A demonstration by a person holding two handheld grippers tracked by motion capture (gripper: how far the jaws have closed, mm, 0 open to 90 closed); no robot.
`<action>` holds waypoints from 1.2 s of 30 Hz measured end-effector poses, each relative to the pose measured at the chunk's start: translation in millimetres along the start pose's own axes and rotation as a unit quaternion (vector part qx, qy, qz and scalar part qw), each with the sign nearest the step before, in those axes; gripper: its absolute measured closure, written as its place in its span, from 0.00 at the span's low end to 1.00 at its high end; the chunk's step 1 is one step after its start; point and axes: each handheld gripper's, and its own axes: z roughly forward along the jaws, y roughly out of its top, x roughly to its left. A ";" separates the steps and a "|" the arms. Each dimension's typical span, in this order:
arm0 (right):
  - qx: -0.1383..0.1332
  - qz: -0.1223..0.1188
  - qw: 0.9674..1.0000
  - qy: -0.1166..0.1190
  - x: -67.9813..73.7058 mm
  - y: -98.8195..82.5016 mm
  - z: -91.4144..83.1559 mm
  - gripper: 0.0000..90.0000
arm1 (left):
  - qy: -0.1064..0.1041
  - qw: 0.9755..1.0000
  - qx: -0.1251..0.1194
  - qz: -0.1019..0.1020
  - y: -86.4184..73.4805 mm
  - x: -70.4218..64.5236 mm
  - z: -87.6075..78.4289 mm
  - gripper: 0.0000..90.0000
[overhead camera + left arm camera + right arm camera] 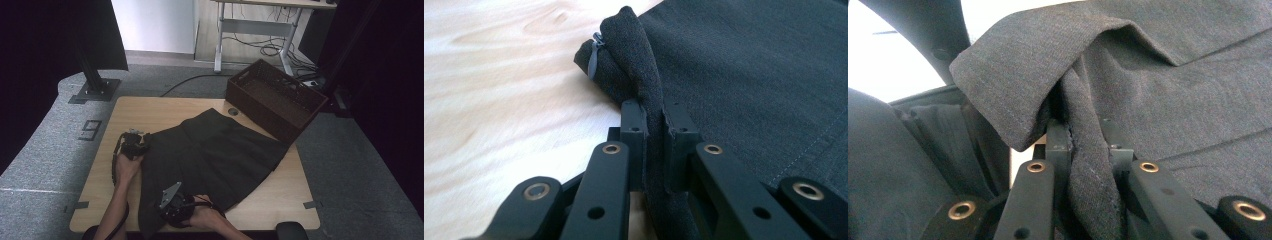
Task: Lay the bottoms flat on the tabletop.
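Note:
A dark grey pleated skirt (215, 150) lies spread across the wooden table (150, 107). At the skirt's left edge, my left gripper (134, 144) is shut on a fold of its fabric; in the left gripper view the cloth (644, 75) is pinched between the two black pads (633, 127), and a small grey loop shows on the bunched corner. Near the table's front edge my right gripper (175, 205) is shut on another fold of the skirt; in the right gripper view the grey cloth (1088, 165) runs between its pads (1058, 137) and drapes over them.
A dark woven basket (275, 97) stands at the table's far right corner. Bare wood shows to the left (100, 170) and front right of the skirt. Beyond the table are a black post, floor cables and a desk frame. A black round object (291, 231) sits at the front edge.

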 end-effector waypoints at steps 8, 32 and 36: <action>0.004 -0.015 0.999 0.028 13.6 15.1 12.5 0.86 | 0.014 1.000 0.004 -0.001 -20.3 11.0 -19.8 0.90; -0.088 -0.021 0.992 -0.083 2.8 -11.9 -109.4 0.89 | -0.005 0.998 -0.055 0.001 78.3 -44.3 -48.7 0.92; -0.106 -0.001 0.989 -0.102 -3.2 -27.2 -134.8 0.89 | -0.013 0.998 -0.063 0.009 99.8 -65.3 -42.8 0.92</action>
